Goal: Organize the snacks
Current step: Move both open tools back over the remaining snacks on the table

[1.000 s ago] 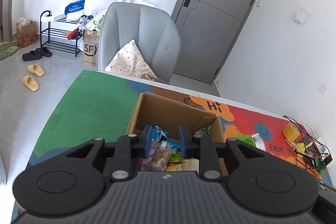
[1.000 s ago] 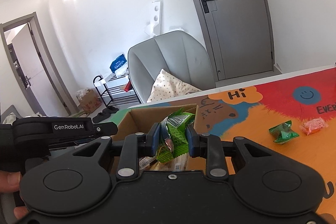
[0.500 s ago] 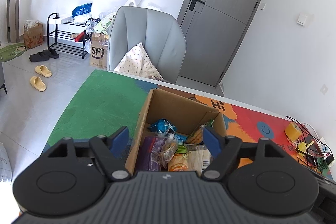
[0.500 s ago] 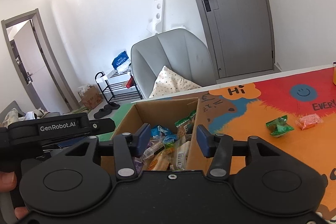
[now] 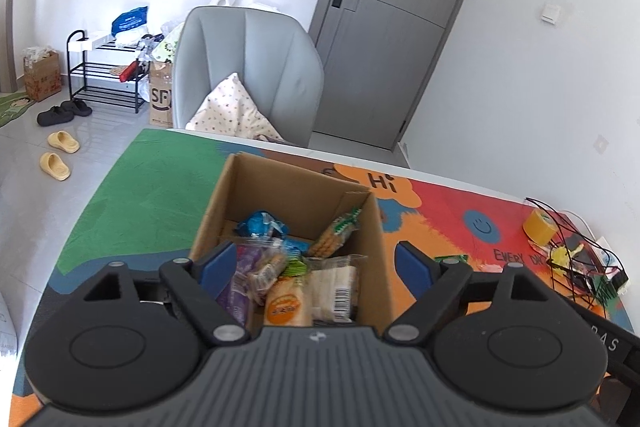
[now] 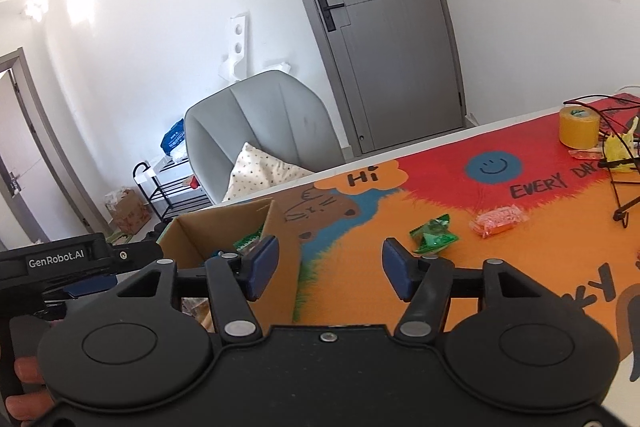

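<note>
between picks: left gripper (image 5: 316, 267) released over cardboard box (image 5: 224, 199); right gripper (image 6: 330, 269) released, empty. next: green packet (image 6: 434, 235), mid-table (image 6: 400, 287).

I read: "GenRobot.AI" on the left tool (image 6: 56, 261); "Hi" and "EVERY DAY" on the tabletop mat (image 6: 440, 187); "SF" on a paper bag (image 5: 161, 99) on the floor

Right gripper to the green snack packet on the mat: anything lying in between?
Nothing. In the right wrist view only bare orange mat separates the open right gripper from the green snack packet.
</note>
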The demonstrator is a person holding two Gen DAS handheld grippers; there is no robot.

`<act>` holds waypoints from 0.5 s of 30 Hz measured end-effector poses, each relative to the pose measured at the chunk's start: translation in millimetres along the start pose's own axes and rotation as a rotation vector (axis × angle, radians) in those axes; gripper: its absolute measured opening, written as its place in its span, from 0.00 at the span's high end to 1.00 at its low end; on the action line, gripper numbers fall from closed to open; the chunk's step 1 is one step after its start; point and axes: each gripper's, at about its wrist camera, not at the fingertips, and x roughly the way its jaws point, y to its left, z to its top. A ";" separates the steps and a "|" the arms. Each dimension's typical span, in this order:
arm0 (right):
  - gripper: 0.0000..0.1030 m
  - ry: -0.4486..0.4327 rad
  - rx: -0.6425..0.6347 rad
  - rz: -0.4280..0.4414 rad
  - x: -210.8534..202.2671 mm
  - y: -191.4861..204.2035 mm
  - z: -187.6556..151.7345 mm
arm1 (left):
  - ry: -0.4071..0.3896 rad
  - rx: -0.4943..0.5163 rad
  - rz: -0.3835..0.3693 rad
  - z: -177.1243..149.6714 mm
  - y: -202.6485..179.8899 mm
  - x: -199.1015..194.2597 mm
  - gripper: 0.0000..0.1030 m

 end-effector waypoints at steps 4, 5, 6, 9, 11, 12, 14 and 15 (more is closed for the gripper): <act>0.43 -0.003 0.013 -0.027 -2.5 -13.8 0.0 | 0.017 0.021 -0.022 -2.1 -16.1 7.4 0.17; 0.41 -0.004 0.020 -0.037 -3.4 -18.6 0.4 | 0.022 0.026 -0.031 -2.5 -21.0 9.2 0.17; 0.41 -0.006 0.025 -0.045 -4.7 -22.9 0.7 | 0.026 0.031 -0.037 -2.6 -25.0 10.7 0.17; 0.40 -0.005 0.036 -0.072 -6.8 -34.2 1.8 | 0.031 0.055 -0.062 -2.8 -40.4 15.8 0.17; 0.38 -0.006 0.041 -0.087 -8.8 -42.4 3.1 | 0.039 0.070 -0.080 -3.0 -51.4 20.3 0.17; 0.35 -0.008 0.042 -0.094 -9.8 -45.8 3.8 | 0.044 0.077 -0.088 -3.0 -56.8 22.7 0.17; 0.30 -0.019 0.044 -0.111 -12.4 -53.3 5.8 | 0.051 0.094 -0.101 -3.0 -69.3 28.2 0.17; 0.30 -0.024 0.047 -0.117 -13.5 -57.5 6.8 | 0.053 0.103 -0.107 -3.3 -75.3 30.7 0.17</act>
